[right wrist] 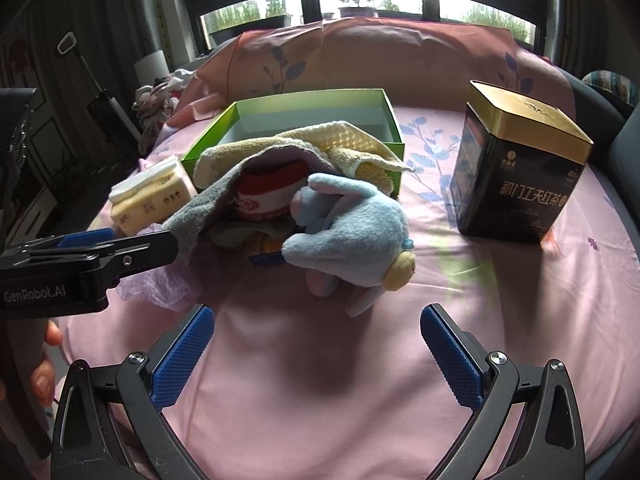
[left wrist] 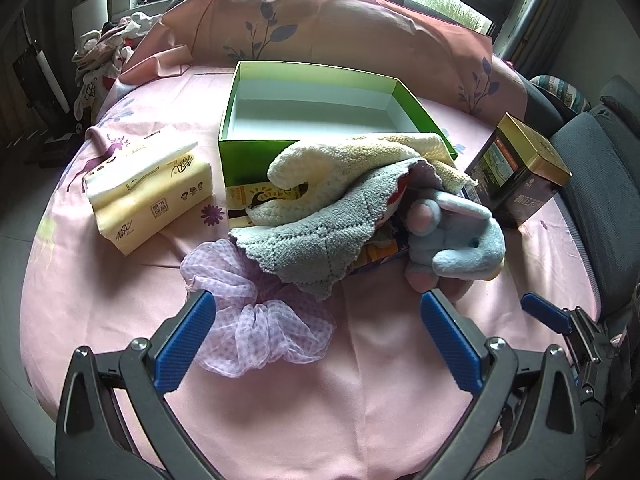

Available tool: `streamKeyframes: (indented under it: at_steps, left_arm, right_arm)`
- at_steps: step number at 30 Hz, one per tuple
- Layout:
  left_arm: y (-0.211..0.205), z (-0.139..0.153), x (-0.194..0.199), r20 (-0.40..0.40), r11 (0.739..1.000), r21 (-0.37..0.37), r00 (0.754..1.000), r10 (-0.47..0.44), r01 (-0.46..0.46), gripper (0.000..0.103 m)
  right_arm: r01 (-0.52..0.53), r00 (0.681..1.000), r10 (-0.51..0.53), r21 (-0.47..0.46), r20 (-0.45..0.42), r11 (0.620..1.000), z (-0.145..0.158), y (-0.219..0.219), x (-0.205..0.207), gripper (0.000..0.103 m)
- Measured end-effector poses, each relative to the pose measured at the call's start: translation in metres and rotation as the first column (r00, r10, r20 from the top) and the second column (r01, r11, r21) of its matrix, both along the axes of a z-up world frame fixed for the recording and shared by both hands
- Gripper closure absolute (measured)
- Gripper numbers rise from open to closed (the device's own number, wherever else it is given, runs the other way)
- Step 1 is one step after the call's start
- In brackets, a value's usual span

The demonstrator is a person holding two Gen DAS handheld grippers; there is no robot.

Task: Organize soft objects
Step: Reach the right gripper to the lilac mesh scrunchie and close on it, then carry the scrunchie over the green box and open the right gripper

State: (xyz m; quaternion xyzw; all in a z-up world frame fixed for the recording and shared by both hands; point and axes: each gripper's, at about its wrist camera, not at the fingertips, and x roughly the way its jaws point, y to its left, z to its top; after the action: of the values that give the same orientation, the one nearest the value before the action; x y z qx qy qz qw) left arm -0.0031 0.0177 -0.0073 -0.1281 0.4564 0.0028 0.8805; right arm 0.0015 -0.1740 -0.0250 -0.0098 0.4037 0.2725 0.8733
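Observation:
A pile of soft things lies on the pink sheet in front of an open green box (left wrist: 248, 128) (right wrist: 394, 136): a cream towel (left wrist: 352, 156) (right wrist: 320, 140) over a grey cloth (left wrist: 312, 236) (right wrist: 200, 212), a blue plush toy (left wrist: 456, 236) (right wrist: 352, 236), a red and white cloth (right wrist: 264, 196) under the grey one, and a lilac mesh scrunchie (left wrist: 260, 320) (right wrist: 160, 288). My left gripper (left wrist: 316, 308) is open, its left finger beside the scrunchie. My right gripper (right wrist: 316, 320) is open and empty, just short of the plush toy.
A yellow tissue pack (left wrist: 148, 188) (right wrist: 148, 196) lies left of the box. A black and gold tin (left wrist: 520, 172) (right wrist: 516, 164) stands at the right. A pink pillow (left wrist: 340, 28) is behind the box. Clothes (left wrist: 108, 48) are heaped at the far left.

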Motion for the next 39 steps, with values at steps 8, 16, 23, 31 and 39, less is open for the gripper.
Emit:
streamKeyframes:
  at_steps: [8,16,23,31,39]
  left_arm:
    - [0.055,-0.030,-0.005,-0.072,0.990,-0.132,0.997,0.040,-0.050,0.001]
    - [0.071,-0.053,0.007,-0.098,0.969,-0.245,0.995,0.007,-0.031,0.015]
    - [0.073,-0.055,0.016,-0.089,0.960,-0.281,0.996,-0.013,-0.013,0.044]
    - [0.078,-0.059,0.005,-0.066,0.939,-0.344,0.998,-0.020,-0.003,0.087]
    - [0.077,-0.011,-0.038,0.062,0.932,-0.357,0.997,-0.039,0.058,0.090]
  right_arm:
    - [-0.268,0.958,0.280,0.166,-0.057,0.949,-0.019,0.047,-0.014,0.000]
    - [-0.285,0.947,0.309,0.206,-0.093,0.936,-0.040,0.088,0.012,0.001]
    - [-0.302,0.938,0.324,0.169,-0.124,0.938,-0.052,0.109,0.024,0.039]
    - [-0.333,0.921,0.360,0.175,-0.152,0.927,-0.061,0.116,0.021,0.090]
    - [-0.426,0.887,0.455,0.240,-0.081,0.873,-0.032,0.116,-0.011,0.092]
